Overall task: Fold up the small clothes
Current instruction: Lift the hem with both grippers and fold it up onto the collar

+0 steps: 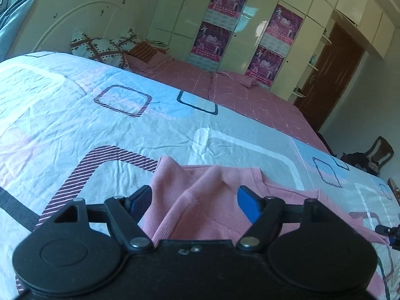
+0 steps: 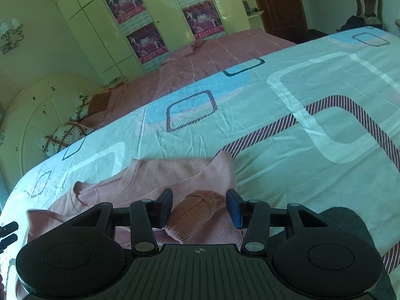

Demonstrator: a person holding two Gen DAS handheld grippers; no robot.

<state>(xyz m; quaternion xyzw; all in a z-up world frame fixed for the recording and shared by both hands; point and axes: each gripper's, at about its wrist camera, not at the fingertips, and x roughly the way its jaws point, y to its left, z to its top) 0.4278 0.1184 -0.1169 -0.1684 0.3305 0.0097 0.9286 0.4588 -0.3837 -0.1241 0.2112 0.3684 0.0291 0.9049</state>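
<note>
A small pink knit sweater (image 1: 200, 195) lies rumpled on the patterned bedsheet (image 1: 112, 125), right in front of both grippers. My left gripper (image 1: 195, 200) is open, its jaws standing wide over a raised fold of the sweater. In the right wrist view the sweater (image 2: 155, 177) spreads to the left, and a ribbed sleeve cuff (image 2: 197, 212) lies between the jaws of my open right gripper (image 2: 200, 207). Neither gripper holds cloth. The right gripper's tips (image 1: 390, 235) show at the left view's right edge.
The bed has a light sheet (image 2: 275, 105) with blue, white and striped squares and a pink cover (image 1: 250, 92) beyond it. Pillows (image 1: 100, 47) lean on the headboard. A wardrobe with posters (image 1: 220, 25), a brown door (image 1: 332, 75) and a chair (image 1: 377, 152) stand past the bed.
</note>
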